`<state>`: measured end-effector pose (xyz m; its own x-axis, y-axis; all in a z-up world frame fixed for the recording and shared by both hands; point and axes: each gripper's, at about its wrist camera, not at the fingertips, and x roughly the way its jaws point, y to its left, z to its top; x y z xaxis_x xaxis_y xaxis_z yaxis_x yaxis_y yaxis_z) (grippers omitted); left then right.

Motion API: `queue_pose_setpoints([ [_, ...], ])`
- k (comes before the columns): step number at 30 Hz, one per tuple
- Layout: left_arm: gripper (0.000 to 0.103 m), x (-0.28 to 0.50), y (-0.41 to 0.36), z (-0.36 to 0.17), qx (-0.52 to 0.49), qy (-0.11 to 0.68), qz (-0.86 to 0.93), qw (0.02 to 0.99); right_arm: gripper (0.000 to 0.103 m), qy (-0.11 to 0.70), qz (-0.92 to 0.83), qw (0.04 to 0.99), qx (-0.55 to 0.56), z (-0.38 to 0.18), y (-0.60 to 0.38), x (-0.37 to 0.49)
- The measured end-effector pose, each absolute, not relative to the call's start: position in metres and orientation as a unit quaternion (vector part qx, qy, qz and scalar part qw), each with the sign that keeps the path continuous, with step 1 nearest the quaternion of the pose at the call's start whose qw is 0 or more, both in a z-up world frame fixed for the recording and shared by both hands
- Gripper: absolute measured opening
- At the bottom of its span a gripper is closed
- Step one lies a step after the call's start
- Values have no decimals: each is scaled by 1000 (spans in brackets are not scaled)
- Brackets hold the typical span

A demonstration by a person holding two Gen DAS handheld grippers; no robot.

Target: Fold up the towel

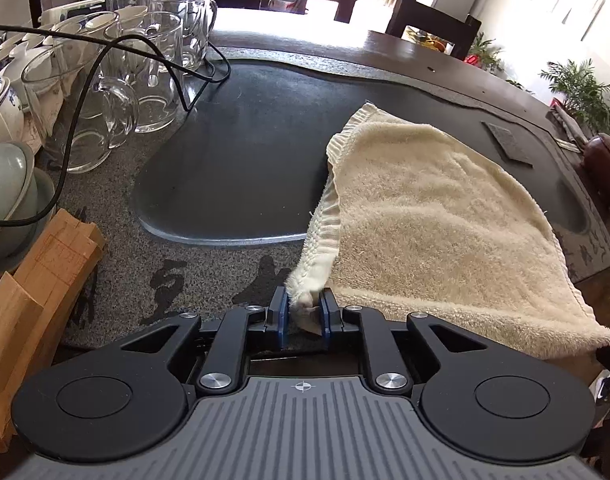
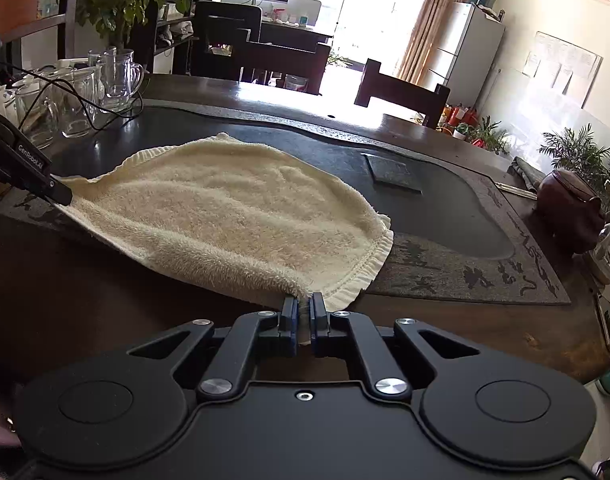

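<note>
A cream terry towel (image 1: 437, 216) lies spread on the dark stone tea tray (image 1: 241, 168), its near edge lifted. My left gripper (image 1: 304, 304) is shut on the towel's near left corner. In the right wrist view the towel (image 2: 233, 208) stretches from the left gripper's finger (image 2: 45, 184) at the left to my right gripper (image 2: 304, 308), which is shut on the towel's near right corner at the table's front edge. The far edge of the towel rests on the tray (image 2: 445, 208).
Glass mugs (image 1: 153, 60) and a black cable (image 1: 105, 44) stand at the left, with porcelain teaware (image 1: 1, 100) and a wooden block (image 1: 37, 300). A small dark coaster (image 1: 507, 140) lies beyond the towel. A brown clay pot (image 2: 569, 204) stands at the right.
</note>
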<state>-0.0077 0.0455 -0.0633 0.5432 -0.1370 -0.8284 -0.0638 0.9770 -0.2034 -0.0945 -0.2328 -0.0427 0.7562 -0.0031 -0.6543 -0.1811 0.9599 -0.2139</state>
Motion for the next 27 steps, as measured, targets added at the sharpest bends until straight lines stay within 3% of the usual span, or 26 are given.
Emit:
queue_pose_setpoints([
  [18,21,-2,55,-74,-134,487,-13,863,6,350,49,926,-135,-44,-232,-94],
  [27,9,-1,61,-74,-145,484,-14,863,6,352,46,926,-132,-44,-234,-94],
])
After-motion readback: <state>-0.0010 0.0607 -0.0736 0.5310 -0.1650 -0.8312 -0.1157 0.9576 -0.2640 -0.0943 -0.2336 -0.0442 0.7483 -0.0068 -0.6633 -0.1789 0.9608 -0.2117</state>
